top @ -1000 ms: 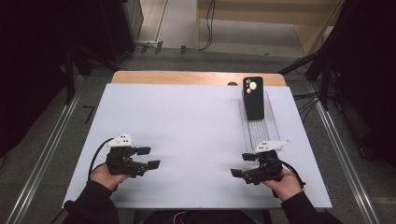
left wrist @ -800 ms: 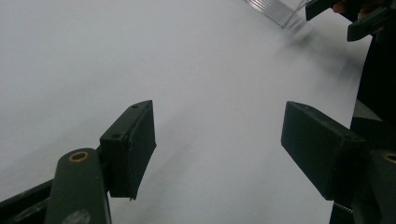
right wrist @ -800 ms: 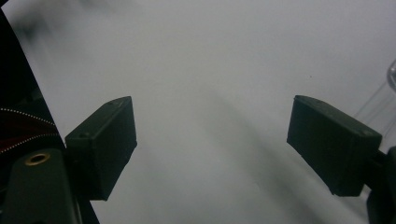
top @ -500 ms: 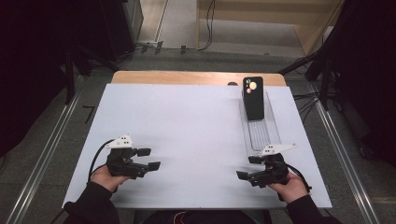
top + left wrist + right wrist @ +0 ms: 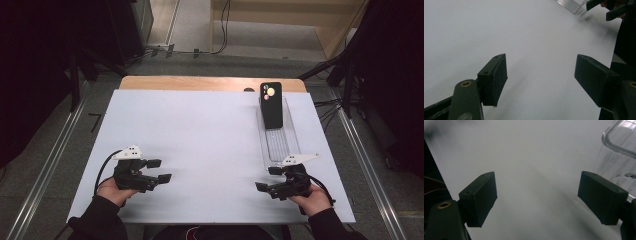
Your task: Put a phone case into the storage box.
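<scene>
High view: a white rectangular table top is seen from above, and a long clear plastic tray is laid along its right part, running from the upper right toward the lower right of the frame. A black smartphone with coloured camera rings is propped in the far end of that tray, its lower edge inside the tray and its top leaning toward the back of the table. The left gripper is held at the lower left of the frame, well apart from the tray, and its jaws are spread with nothing between them. The right gripper is held at the lower right, just beside the near end of the tray, and its jaws are likewise parted and empty. In the left gripper view, bare white surface is seen between the two black jaws, and a corner of the tray appears at the upper right. In the right gripper view, the rounded clear rim of the tray is seen at the upper right, beside the right-hand jaw.
</scene>
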{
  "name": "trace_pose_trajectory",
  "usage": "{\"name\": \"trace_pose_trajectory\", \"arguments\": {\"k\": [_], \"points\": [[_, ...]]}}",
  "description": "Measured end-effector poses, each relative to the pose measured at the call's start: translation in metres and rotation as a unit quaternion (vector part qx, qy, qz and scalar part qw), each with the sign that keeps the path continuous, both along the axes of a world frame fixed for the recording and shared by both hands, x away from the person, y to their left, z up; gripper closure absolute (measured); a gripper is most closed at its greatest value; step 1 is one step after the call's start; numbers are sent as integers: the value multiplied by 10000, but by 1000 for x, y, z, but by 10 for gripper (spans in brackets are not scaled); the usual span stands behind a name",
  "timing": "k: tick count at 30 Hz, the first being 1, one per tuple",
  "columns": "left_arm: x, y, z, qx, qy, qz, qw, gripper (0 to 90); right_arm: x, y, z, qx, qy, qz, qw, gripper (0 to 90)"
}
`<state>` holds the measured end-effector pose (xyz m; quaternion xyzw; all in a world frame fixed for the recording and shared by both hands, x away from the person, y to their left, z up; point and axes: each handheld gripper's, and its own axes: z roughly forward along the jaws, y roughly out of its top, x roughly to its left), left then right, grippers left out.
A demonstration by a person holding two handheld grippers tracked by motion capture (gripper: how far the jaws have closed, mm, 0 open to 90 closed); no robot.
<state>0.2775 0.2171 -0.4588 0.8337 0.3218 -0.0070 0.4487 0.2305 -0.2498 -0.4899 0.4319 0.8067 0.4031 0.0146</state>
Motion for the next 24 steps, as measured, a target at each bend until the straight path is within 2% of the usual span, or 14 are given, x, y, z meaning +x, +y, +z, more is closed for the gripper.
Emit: {"name": "trace_pose_trajectory", "arguments": {"k": [24], "points": [[0, 1, 1, -9, -10, -2, 10000, 267, 0, -2, 0, 2, -19, -62, 10000, 139]]}}
